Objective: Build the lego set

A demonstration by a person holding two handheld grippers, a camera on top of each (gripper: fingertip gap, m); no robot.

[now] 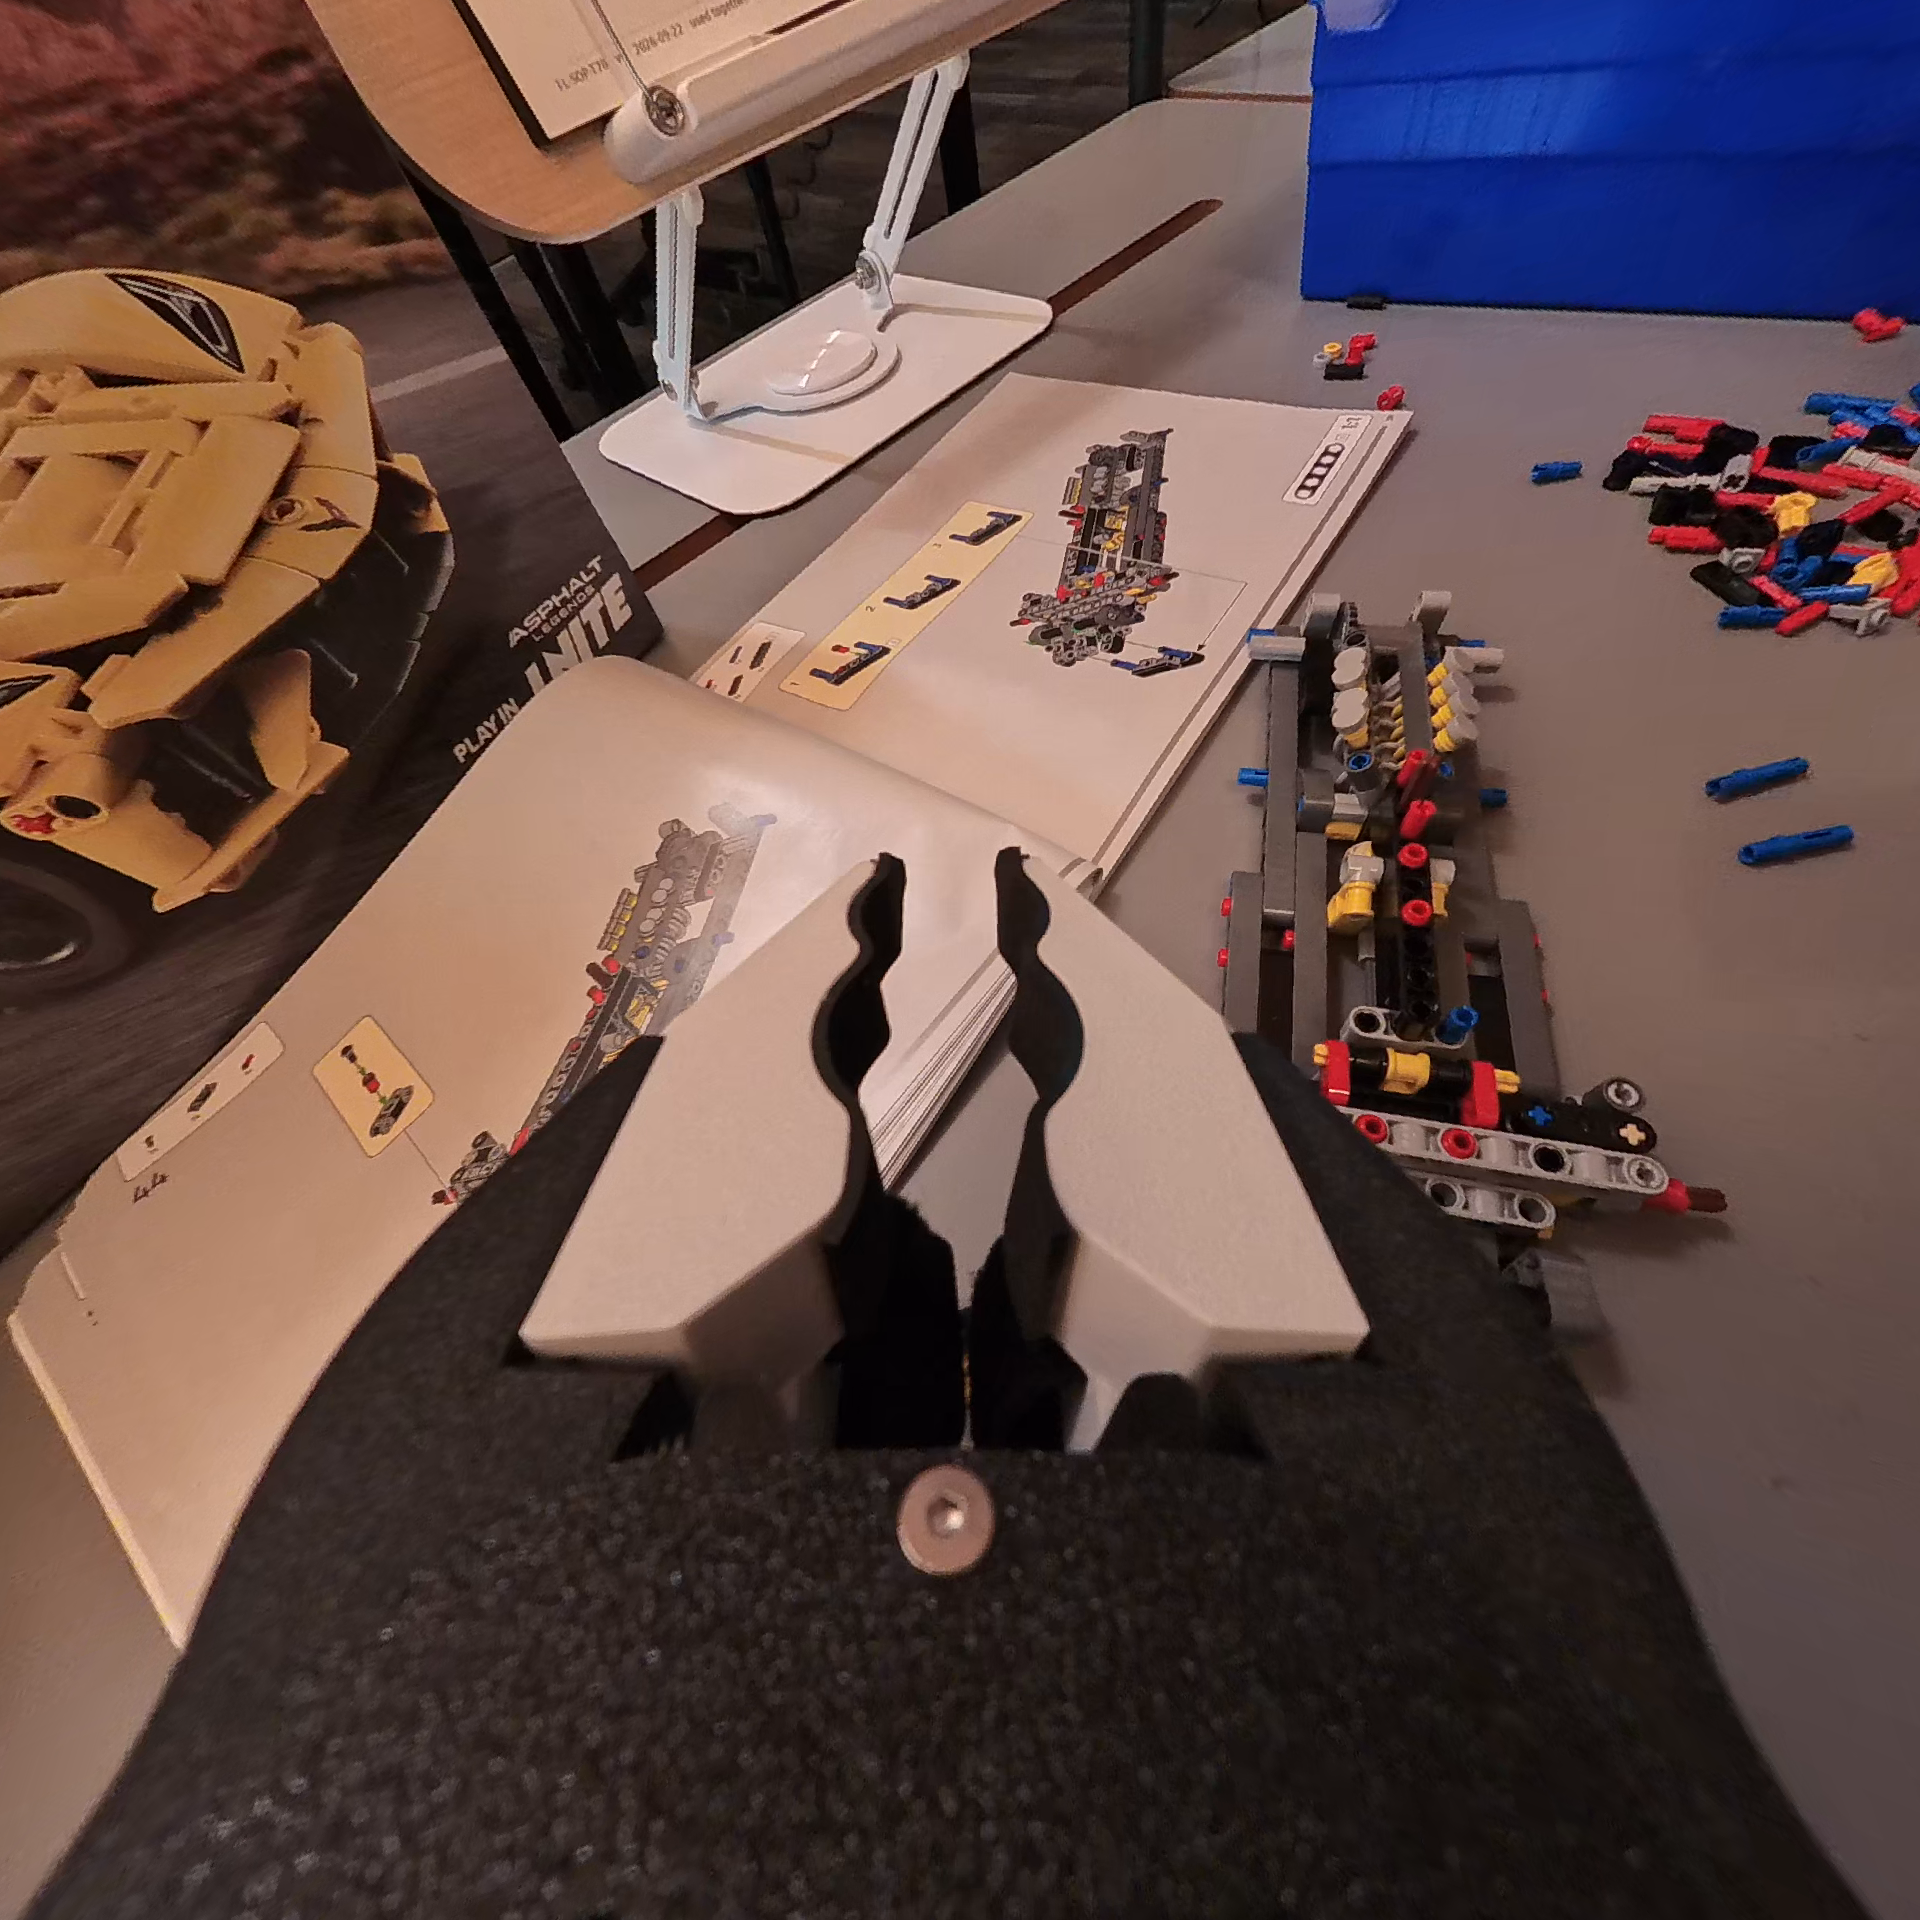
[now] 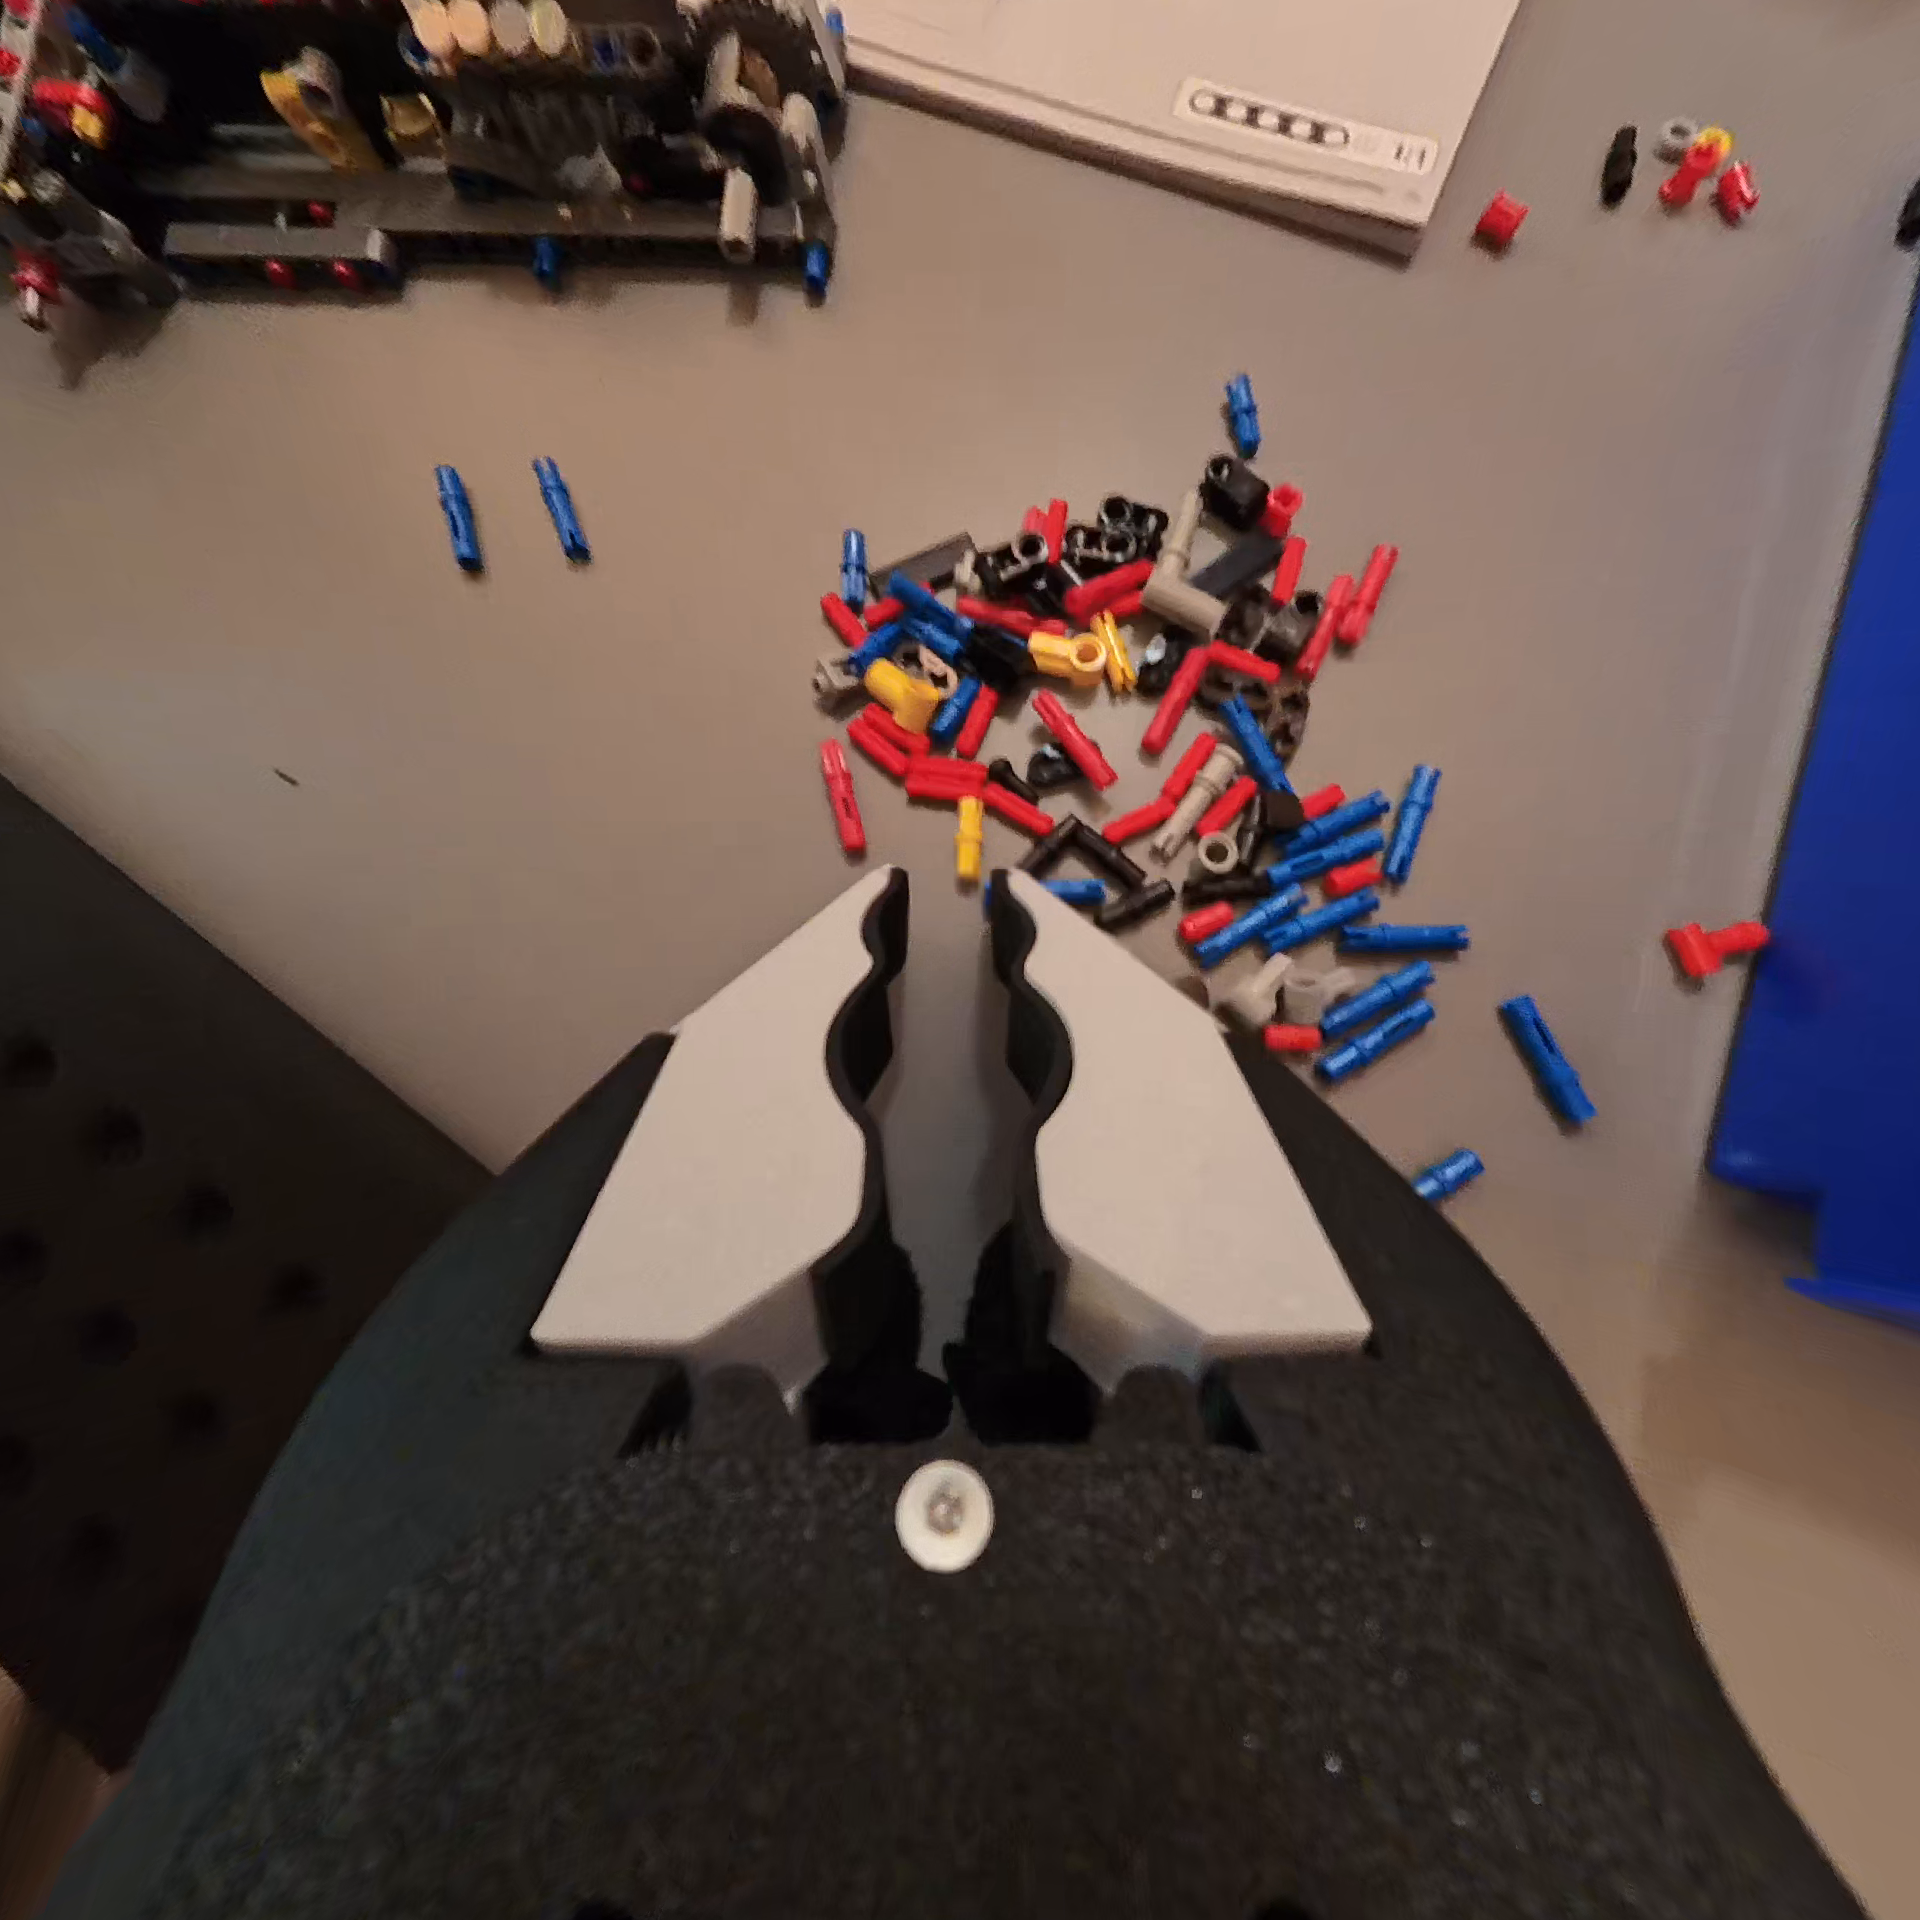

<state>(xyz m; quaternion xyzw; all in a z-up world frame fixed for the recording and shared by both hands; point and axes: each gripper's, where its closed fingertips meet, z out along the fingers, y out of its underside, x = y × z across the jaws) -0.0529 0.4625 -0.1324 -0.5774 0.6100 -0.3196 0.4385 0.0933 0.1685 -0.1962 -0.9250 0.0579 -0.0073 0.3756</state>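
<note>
The left gripper (image 1: 948, 868) hangs over the open instruction booklet (image 1: 644, 831), its fingers slightly apart and holding nothing; the half-built lego chassis (image 1: 1403, 914) lies on the grey table (image 1: 1714, 1351) just to the right of those fingers, long and grey with red, yellow and blue parts, and the lego box (image 1: 208, 582) stands off to their left. The right gripper (image 2: 948, 881) hovers with its fingers likewise a little apart and empty, their tips at the near edge of a pile of loose pieces (image 2: 1132, 727); two blue pins (image 2: 509, 514) lie apart ahead and to the left, and a blue bin (image 2: 1849, 831) sits far right
</note>
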